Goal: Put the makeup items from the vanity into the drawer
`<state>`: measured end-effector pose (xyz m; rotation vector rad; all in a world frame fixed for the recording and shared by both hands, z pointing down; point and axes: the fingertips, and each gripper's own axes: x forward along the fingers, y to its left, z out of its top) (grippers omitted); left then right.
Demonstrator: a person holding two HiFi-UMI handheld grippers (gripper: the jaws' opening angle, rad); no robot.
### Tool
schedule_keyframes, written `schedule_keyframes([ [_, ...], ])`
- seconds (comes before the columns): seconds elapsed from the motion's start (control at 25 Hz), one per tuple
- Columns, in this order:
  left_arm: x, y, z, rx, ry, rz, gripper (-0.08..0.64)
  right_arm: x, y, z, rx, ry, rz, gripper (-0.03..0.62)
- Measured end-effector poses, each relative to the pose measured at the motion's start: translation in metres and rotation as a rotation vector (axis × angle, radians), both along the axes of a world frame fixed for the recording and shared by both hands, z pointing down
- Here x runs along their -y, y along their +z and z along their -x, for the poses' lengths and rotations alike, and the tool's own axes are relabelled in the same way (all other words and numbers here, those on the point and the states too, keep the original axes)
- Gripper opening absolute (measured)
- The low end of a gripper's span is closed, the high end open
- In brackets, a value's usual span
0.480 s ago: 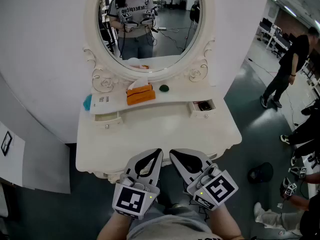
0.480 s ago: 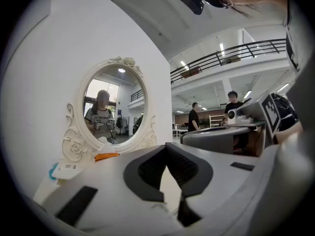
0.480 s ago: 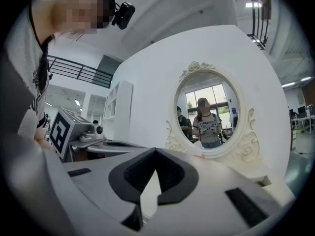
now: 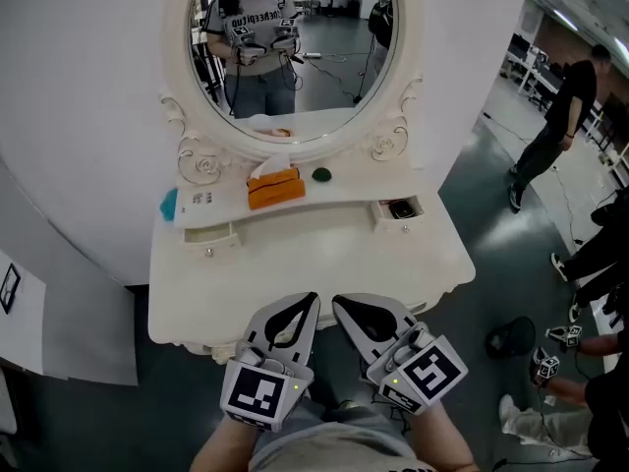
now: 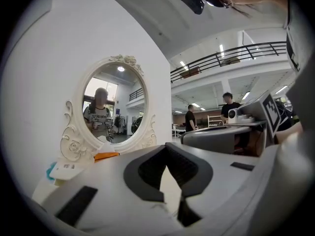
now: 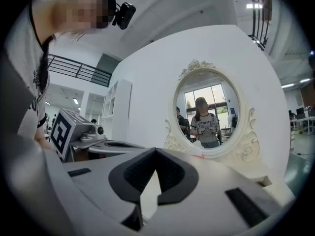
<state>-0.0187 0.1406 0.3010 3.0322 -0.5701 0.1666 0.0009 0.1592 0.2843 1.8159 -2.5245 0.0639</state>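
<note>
Our left gripper [image 4: 309,301] and right gripper [image 4: 340,304]: jaws together, empty, near vanity [image 4: 295,254] front edge. Small green makeup item [image 4: 321,174] on upper shelf near orange box [image 4: 274,187], well apart from us (likely light, smooth). We judge: pinch across sides. Drawer [image 4: 398,210] open at right.

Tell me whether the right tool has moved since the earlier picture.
No. The right tool sits at the same spot over the front edge of the vanity.

The left gripper [image 5: 166,147] filled the lower frame, its jaws closed tip to tip, empty; the oval mirror [image 5: 114,104] stood at left, an orange box [image 5: 105,156] beneath it.
</note>
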Motion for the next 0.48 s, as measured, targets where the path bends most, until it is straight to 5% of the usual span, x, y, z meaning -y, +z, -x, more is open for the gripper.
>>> schedule_keyframes([
  [0.48,0.033,0.004,0.006,-0.013,0.028,-0.011,0.037,0.027,-0.001,0.002,0.025,0.063,-0.017,0.014],
])
